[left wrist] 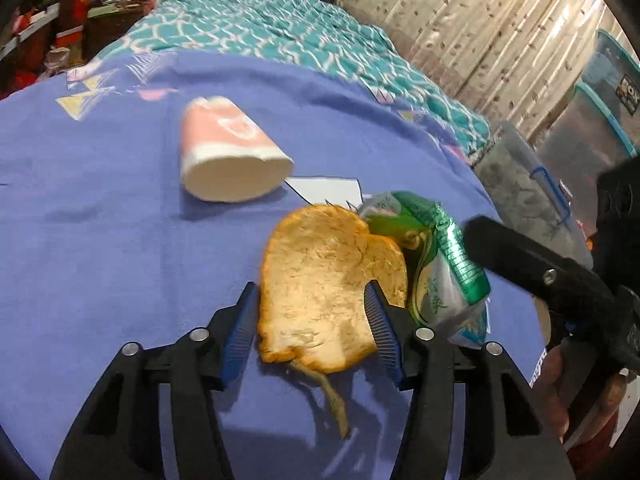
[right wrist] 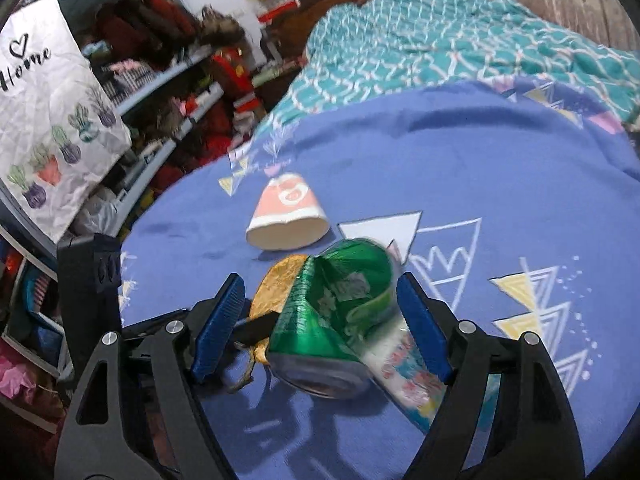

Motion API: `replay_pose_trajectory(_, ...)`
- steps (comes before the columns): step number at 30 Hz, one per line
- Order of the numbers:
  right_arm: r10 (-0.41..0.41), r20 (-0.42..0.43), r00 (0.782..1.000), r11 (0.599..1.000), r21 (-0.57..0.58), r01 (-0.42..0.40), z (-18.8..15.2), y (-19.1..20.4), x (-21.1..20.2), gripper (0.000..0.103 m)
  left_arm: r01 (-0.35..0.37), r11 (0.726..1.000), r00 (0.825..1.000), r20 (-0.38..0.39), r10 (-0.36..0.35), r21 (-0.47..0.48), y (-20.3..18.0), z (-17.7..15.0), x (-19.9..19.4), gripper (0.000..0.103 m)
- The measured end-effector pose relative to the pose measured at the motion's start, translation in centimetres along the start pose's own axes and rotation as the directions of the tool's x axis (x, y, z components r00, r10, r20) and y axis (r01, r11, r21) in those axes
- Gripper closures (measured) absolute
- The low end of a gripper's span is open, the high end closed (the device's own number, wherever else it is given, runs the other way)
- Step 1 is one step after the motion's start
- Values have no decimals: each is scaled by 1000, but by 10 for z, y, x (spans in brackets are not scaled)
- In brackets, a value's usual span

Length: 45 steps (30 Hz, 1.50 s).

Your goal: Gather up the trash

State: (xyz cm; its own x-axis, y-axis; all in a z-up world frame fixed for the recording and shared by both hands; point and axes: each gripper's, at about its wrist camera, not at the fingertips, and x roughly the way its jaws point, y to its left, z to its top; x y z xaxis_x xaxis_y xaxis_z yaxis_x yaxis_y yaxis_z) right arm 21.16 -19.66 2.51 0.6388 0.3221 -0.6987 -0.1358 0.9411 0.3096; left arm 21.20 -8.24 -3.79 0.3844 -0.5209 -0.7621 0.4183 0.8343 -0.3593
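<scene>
I am closing my left gripper [left wrist: 312, 320] around the bread slice [left wrist: 328, 280] on the bedspread [left wrist: 120, 240], pads seemingly touching, while my open right gripper [right wrist: 320, 320] is straddling the crushed green can [right wrist: 336, 312], risking a collision.

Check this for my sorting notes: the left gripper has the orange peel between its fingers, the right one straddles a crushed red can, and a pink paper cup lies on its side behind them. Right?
Not quite: the can is green, not red, as the right wrist view shows. The rest holds: the left gripper has the orange peel between its fingers, and the pink paper cup lies tipped behind.
</scene>
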Motion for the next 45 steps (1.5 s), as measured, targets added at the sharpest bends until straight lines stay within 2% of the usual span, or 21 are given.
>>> replay_pose_trajectory(1,1,-20,1000,1000,-3,-1,-4,2,4,42,-21,1000,1000,-5,21,6,-2,-2,4,73)
replay_pose_trajectory(3,9,-46,999,1000,-4,-9,-14,2,4,59,-44,999,998,-34,44,-7,2,-8,7,97)
replay_pose_trajectory(6,23,-44,999,1000,-16,-23,-36,3,-4,61,-4,999,1000,-22,3,-55,20,-24,-10,97)
replay_pose_trajectory(11,62,-33,998,995,-80,-64,-89,16,-25,63,-11,995,1000,28,14,-102,47,-56,-52,97)
replay_pose_trajectory(14,106,-16,994,991,-86,-107,-118,18,-44,65,-13,991,999,50,20,-137,61,-75,-78,97)
replay_pose_trajectory(17,163,-25,986,986,-23,-164,-141,10,-55,69,-7,987,998,60,17,-161,69,-93,-97,97)
replay_pose_trajectory(20,173,-4,985,985,15,-173,-155,2,-66,70,6,985,998,65,5,-171,72,-106,-103,97)
replay_pose_trajectory(26,153,33,988,985,75,-155,-156,-8,-74,69,7,983,998,70,6,-184,77,-113,-98,97)
replay_pose_trajectory(29,145,41,989,985,88,-148,-156,-10,-75,67,3,981,998,69,10,-192,81,-114,-95,85)
replay_pose_trajectory(33,142,45,989,985,95,-146,-155,-10,-76,67,27,981,996,89,-10,-194,83,-117,-95,82)
replay_pose_trajectory(45,113,49,992,988,101,-118,-154,-10,-78,66,47,984,993,110,-29,-171,81,-117,-99,57)
